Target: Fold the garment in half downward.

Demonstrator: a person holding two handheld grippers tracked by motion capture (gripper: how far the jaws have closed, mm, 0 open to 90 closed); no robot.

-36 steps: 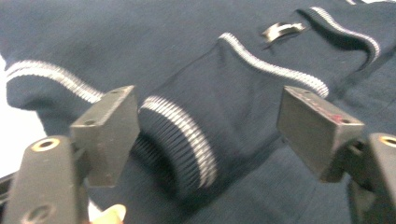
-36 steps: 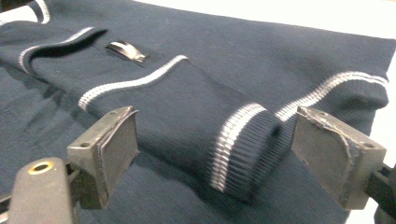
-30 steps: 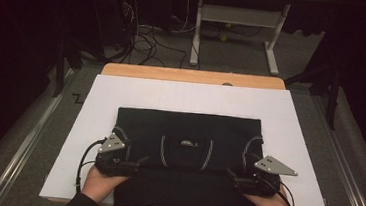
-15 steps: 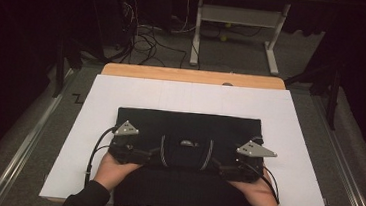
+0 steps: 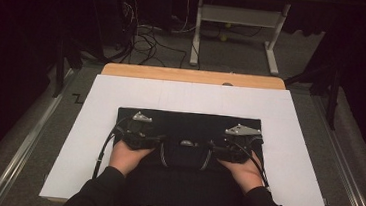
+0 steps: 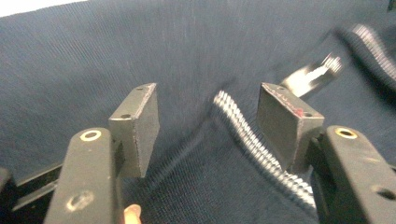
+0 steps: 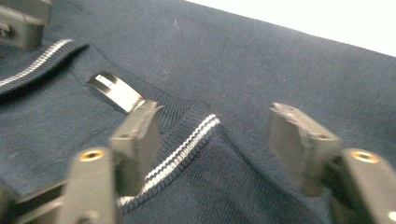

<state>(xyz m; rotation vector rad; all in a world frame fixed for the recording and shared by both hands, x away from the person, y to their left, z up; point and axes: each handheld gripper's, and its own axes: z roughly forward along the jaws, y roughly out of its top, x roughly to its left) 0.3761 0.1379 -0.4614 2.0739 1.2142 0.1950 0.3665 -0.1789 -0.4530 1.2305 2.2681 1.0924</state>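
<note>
A dark navy garment lies flat on a white sheet; its collar has a white-striped edge and a small label. In the high view my left gripper rests on the cloth just left of the collar and my right gripper just right of it, pointing toward each other. In the left gripper view the left gripper is open over the striped collar edge, the label beyond. In the right gripper view the right gripper is open astride the striped collar edge, the label to its left.
The white sheet covers a wooden table, with bare margins left and right of the garment. Behind the table are cables on the floor and a white desk frame. Metal rails run along both sides.
Both grippers have moved from the garment's outer sides inward and slightly forward to the collar. The garment lies as before.
</note>
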